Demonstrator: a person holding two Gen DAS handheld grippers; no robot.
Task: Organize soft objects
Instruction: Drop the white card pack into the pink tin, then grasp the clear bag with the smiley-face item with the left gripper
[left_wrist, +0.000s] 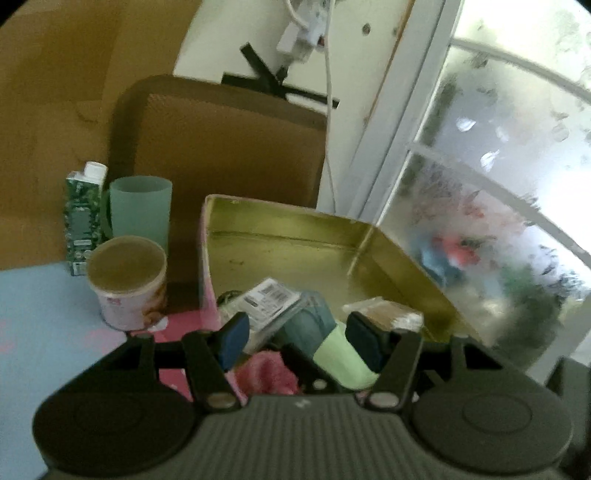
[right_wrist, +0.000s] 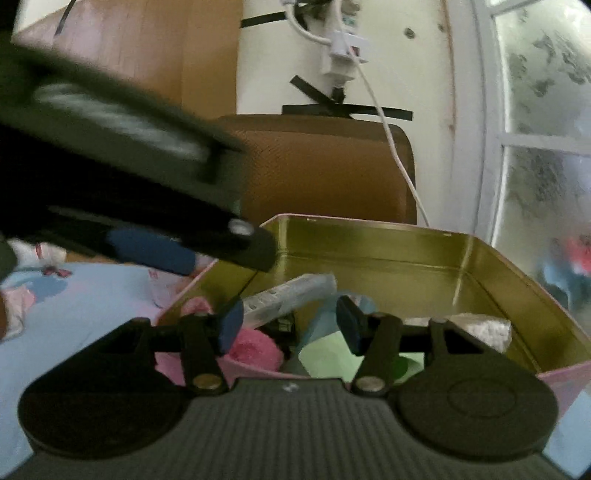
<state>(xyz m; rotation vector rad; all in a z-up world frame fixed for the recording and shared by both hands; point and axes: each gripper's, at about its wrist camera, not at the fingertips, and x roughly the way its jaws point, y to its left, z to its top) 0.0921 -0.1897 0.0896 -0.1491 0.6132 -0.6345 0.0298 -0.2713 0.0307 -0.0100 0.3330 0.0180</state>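
Observation:
A pink tin box (left_wrist: 295, 236) with a gold inside lies open on the bed; it also shows in the right wrist view (right_wrist: 406, 254). Inside lie a pink fluffy cloth (left_wrist: 266, 369) (right_wrist: 255, 347), a blue and green soft roll (left_wrist: 328, 343) (right_wrist: 328, 354), a clear packet (left_wrist: 269, 299) (right_wrist: 284, 299) and a whitish sponge (left_wrist: 384, 314) (right_wrist: 480, 328). My left gripper (left_wrist: 299, 339) is open above the box's near end, around nothing. My right gripper (right_wrist: 291, 325) is open over the same items. The left gripper's body (right_wrist: 147, 221) crosses the right wrist view, blurred.
A pale paper tub (left_wrist: 127, 284), a teal cup (left_wrist: 140, 210) and a green carton (left_wrist: 83, 221) stand left of the box on the blue and pink sheet (left_wrist: 44, 325). A brown cushion (left_wrist: 221, 147) leans behind. A frosted window (left_wrist: 498, 184) is at the right.

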